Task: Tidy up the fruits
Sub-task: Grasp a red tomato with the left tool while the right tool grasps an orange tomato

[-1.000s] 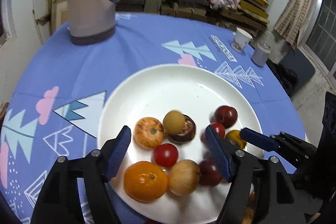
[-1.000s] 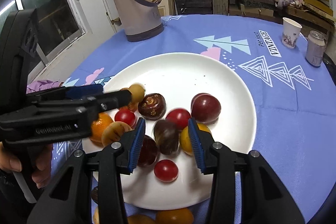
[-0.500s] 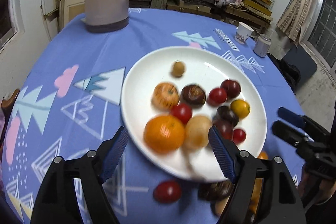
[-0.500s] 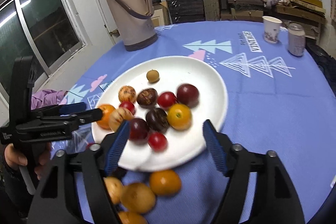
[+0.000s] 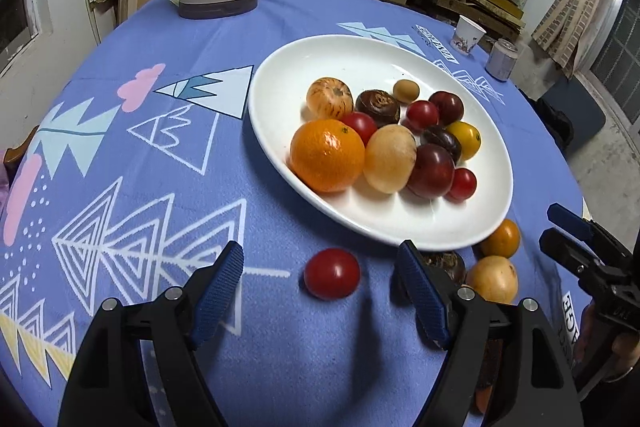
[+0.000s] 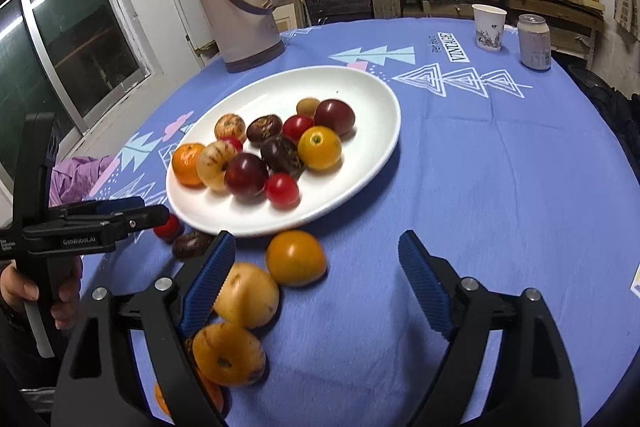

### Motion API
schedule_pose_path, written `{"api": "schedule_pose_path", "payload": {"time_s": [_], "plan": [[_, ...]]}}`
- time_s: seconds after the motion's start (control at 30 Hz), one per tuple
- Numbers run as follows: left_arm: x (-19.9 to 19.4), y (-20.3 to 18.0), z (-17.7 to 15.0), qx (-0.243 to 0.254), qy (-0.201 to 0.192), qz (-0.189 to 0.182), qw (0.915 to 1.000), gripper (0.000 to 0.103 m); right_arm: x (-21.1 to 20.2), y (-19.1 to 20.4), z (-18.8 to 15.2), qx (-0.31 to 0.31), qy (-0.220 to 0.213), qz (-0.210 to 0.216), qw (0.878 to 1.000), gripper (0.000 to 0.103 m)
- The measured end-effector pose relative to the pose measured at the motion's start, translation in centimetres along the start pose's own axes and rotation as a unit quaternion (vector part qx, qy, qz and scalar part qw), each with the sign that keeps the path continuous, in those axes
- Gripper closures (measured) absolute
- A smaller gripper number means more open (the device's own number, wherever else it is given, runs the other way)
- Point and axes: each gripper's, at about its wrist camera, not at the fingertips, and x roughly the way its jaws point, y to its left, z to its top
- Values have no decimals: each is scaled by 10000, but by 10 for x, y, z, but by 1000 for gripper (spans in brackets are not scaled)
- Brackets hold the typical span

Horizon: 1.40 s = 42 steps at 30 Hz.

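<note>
Round white ceramic plate (image 5: 496, 183) was seen heaped with fruit; small red tomato (image 5: 331, 278) lay just beside its near rim, framed by released left tongs (image 5: 320, 291). Right tongs (image 6: 312, 275) were opening, nothing gripped.

1. One white plate (image 6: 372, 163), bearing eleven fruits (image 6: 320, 147).
2. Loose fruits on the worktop (image 6: 500, 187): at least five in the right wrist view, among them one red tomato (image 5: 332, 273) and one orange fruit (image 6: 296, 257); those hidden behind the fingers cannot be counted.
3. One thermos (image 6: 240, 7).
4. One paper cup (image 6: 489, 26).
5. One can (image 6: 534, 41).
6. Two grippers, left gripper (image 5: 320, 291) and right gripper (image 6: 314, 275).
</note>
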Motion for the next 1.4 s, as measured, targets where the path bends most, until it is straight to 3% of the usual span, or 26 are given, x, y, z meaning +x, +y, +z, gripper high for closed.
{"api": "schedule_pose_path", "payload": {"time_s": [0.57, 0.67, 0.73, 0.93, 0.97, 1.07, 1.3, 1.4], "plan": [[22, -7, -16, 449, -19, 441, 9980, 24, -5, -22, -16, 327, 112, -84, 9994, 19], [22, -13, -20, 694, -206, 646, 9953, 41, -4, -25, -16, 377, 149, -62, 9992, 19], [20, -13, -20, 716, -190, 459, 9962, 69, -3, -25, -17, 368, 175, -83, 9991, 19], [20, -17, -23, 892, -223, 573, 9941, 71, 1, -15, -14, 132, 175, -176, 9996, 19], [20, -17, -25, 923, -256, 590, 9936, 71, 3, -12, -14, 34, 201, -217, 9996, 20], [20, -10, -22, 735, -242, 367, 9963, 71, 14, -2, -11, -189, 424, -198, 9987, 43], [20, -14, -23, 821, -244, 491, 9951, 71, 38, 12, 3, -229, 609, -138, 9978, 46], [20, -13, -24, 798, -244, 466, 9954, 71, 47, 13, 6, -175, 774, -104, 9968, 52]]}}
